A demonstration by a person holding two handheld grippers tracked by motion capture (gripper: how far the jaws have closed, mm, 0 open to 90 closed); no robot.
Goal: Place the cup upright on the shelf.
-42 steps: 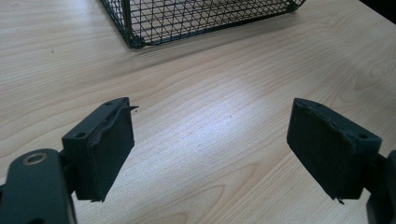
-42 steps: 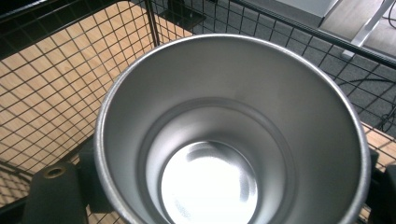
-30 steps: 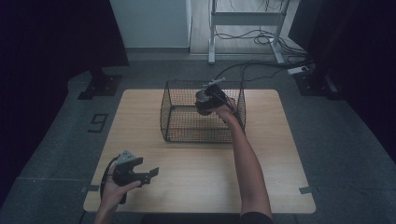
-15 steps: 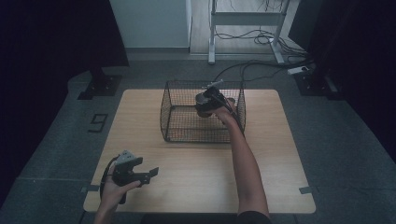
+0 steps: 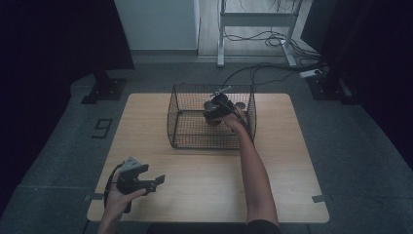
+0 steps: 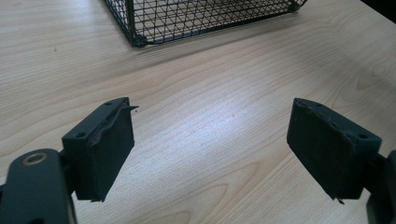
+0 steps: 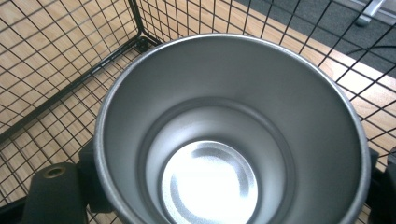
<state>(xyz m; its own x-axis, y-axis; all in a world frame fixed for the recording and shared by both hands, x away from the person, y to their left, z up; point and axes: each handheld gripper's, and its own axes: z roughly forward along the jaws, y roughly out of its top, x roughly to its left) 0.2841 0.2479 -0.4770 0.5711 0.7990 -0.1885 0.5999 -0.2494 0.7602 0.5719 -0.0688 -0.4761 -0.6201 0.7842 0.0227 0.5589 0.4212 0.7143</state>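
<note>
One wooden table point(image 5: 195, 195) stood on grey carpet in a dark room, with a metal frame and loose cables at twelve o'clock.

One black wire basket point(image 5: 187, 122) sat at the table's twelve o'clock side. One steel cup point(image 7: 229, 140), upright and empty, hung inside the basket's two o'clock corner, gripped between the jaws of the right gripper point(image 5: 216, 108). Of the two grippers, the left gripper point(image 6: 210, 149) hovered over bare wood at seven o'clock, jaws spread wide with nothing between them.

Left gripper point(image 6: 210, 149) jaws wide apart above bare wooden table point(image 6: 224, 93); wire basket point(image 6: 196, 16) corner beyond
</note>
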